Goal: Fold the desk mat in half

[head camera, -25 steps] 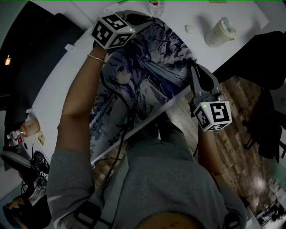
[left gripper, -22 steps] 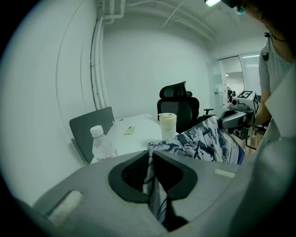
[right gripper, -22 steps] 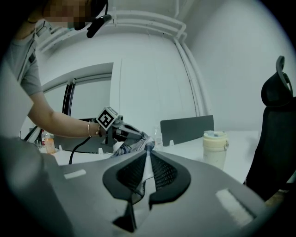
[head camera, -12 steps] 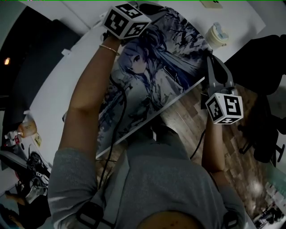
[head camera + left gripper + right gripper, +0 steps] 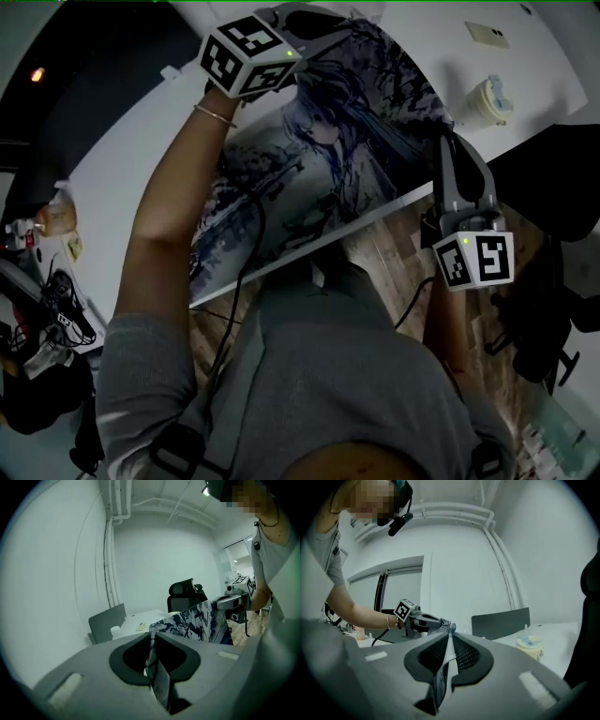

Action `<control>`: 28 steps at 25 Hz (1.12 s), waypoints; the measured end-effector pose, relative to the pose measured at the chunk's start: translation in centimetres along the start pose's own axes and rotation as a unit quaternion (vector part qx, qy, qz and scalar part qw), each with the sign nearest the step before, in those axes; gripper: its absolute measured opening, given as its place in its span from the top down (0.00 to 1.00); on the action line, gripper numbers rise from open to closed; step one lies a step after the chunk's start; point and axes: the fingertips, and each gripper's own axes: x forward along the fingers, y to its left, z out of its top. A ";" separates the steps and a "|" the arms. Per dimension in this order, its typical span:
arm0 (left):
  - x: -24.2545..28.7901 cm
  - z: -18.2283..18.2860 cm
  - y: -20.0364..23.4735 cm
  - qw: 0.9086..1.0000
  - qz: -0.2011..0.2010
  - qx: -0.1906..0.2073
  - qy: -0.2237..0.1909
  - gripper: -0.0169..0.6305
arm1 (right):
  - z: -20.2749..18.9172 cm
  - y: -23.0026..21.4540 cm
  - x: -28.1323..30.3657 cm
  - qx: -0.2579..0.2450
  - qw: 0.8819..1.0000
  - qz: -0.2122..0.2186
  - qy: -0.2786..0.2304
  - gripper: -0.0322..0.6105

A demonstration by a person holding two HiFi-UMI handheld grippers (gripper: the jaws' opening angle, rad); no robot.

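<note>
The desk mat (image 5: 319, 178), printed with a blue-and-white drawn figure, runs slantwise across the white desk (image 5: 131, 178), and its far end is lifted. My left gripper (image 5: 349, 22) is at the top, shut on one far corner of the mat. My right gripper (image 5: 448, 142) points up at the right, shut on the other corner. In the left gripper view the mat's edge (image 5: 153, 654) is pinched between the jaws, with the right gripper (image 5: 230, 603) beyond it. The right gripper view shows the mat's edge (image 5: 446, 654) clamped too, and the left gripper (image 5: 423, 621) at its far end.
A lidded cup (image 5: 489, 99) and a small card (image 5: 489, 36) lie on the desk past the mat. A bottle (image 5: 54, 217) and cables (image 5: 56, 309) sit at the left end. Black chairs (image 5: 562, 281) stand over the wood floor (image 5: 394, 253) on the right.
Both grippers have carried the held end of the mat, and the right one has drawn farther from the left. The mat now looks stretched longer across the desk.
</note>
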 end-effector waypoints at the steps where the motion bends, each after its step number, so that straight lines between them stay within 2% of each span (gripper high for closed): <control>1: -1.0 -0.3 -0.1 1.000 0.003 0.003 0.002 0.91 | 0.1 0.9 0.0 0.000 1.000 0.011 0.000 0.91; 4: -3.7 -1.0 -0.7 1.000 0.010 0.015 0.004 0.91 | 0.5 3.8 -0.4 0.001 0.999 0.039 -0.006 0.91; 8: -6.9 -1.1 -1.5 1.000 0.013 0.018 -0.013 0.91 | 1.3 7.5 -0.9 0.006 0.998 0.060 -0.017 0.91; 12: -11.4 -1.2 -2.6 0.999 0.016 0.021 -0.027 0.91 | 1.9 12.2 -1.9 -0.001 0.998 0.064 -0.029 0.91; 16: -16.3 -2.2 -4.1 0.999 0.018 0.028 -0.024 0.90 | 1.5 18.1 -3.0 -0.017 0.997 0.069 -0.028 0.91; 22: -23.2 -5.7 -5.3 0.999 0.031 0.022 -0.011 0.89 | -0.7 26.9 -3.5 -0.043 0.994 0.102 -0.015 0.91; 28: -29.4 -11.6 -5.8 0.997 0.045 0.043 0.040 0.89 | -4.0 35.0 -3.3 -0.068 0.987 0.145 0.006 0.91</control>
